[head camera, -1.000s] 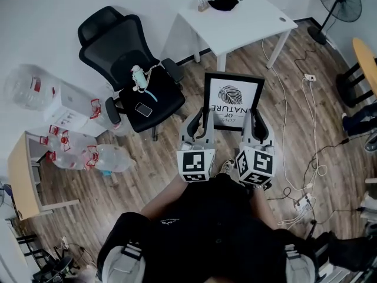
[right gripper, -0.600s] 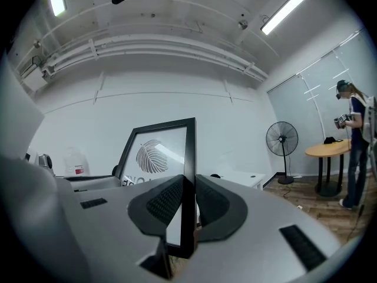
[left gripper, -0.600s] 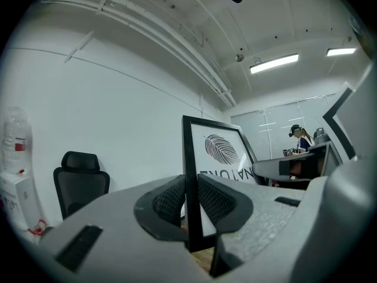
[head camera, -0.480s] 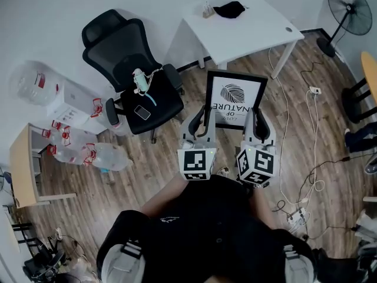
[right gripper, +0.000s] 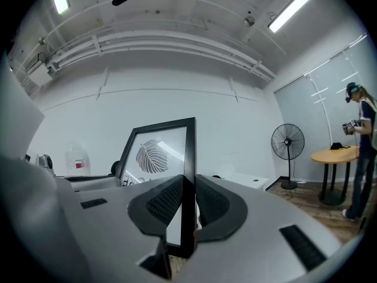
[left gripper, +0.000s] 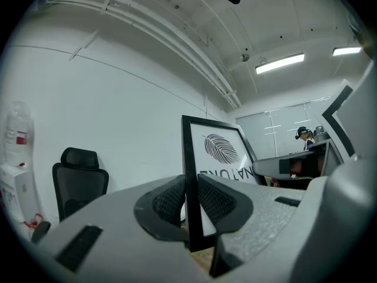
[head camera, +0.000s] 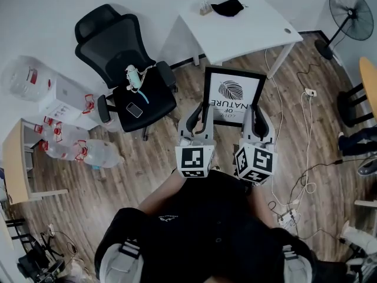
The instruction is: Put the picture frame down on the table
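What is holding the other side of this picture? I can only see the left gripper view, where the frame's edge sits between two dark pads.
Observer: The right gripper is clamped on the opposite edge of the picture frame, so the frame hangs between the two.
Operator: Where is the table it should go on?
Observer: In the head view, a white table stands against the wall just beyond the frame, with a dark cloth near its far edge.
Operator: Is anything else over on that side?
Observer: A standing fan stands in the corner to the right of the table.
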Available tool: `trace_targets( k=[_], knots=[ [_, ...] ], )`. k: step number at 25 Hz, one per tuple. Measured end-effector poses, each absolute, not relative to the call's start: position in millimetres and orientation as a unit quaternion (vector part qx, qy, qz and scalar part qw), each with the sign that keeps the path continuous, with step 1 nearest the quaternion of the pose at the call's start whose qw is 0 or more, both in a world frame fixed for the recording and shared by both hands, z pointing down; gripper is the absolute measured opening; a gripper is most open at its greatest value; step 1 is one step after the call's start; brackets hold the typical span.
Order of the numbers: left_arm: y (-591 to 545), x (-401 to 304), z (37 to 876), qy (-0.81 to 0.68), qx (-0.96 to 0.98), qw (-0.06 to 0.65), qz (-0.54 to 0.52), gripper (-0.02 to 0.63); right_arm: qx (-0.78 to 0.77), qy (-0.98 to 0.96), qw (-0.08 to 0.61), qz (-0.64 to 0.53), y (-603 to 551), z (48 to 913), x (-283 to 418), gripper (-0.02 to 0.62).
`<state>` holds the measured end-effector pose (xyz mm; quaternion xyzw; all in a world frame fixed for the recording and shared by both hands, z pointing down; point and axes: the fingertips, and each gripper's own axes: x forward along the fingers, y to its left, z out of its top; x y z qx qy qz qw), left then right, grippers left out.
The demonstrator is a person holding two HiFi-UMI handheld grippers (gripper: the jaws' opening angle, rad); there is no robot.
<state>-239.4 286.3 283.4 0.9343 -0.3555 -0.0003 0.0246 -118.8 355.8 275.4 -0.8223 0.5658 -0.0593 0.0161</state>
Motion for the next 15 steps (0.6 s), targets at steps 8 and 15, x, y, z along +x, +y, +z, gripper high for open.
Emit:
trace_targets(
  k=[8,15],
  knots=[
    [249,-222,293,-0.352,0.935,0.036,-0.003,0.072,-0.824,0.564,0.004,-0.056,320,281,-103,0.064],
    [205,-186,302,-0.334,0.942,0.045,0.005,0.072,-0.834,0.548,-0.005,-0.065,282,289,-71,0.064]
  ],
)
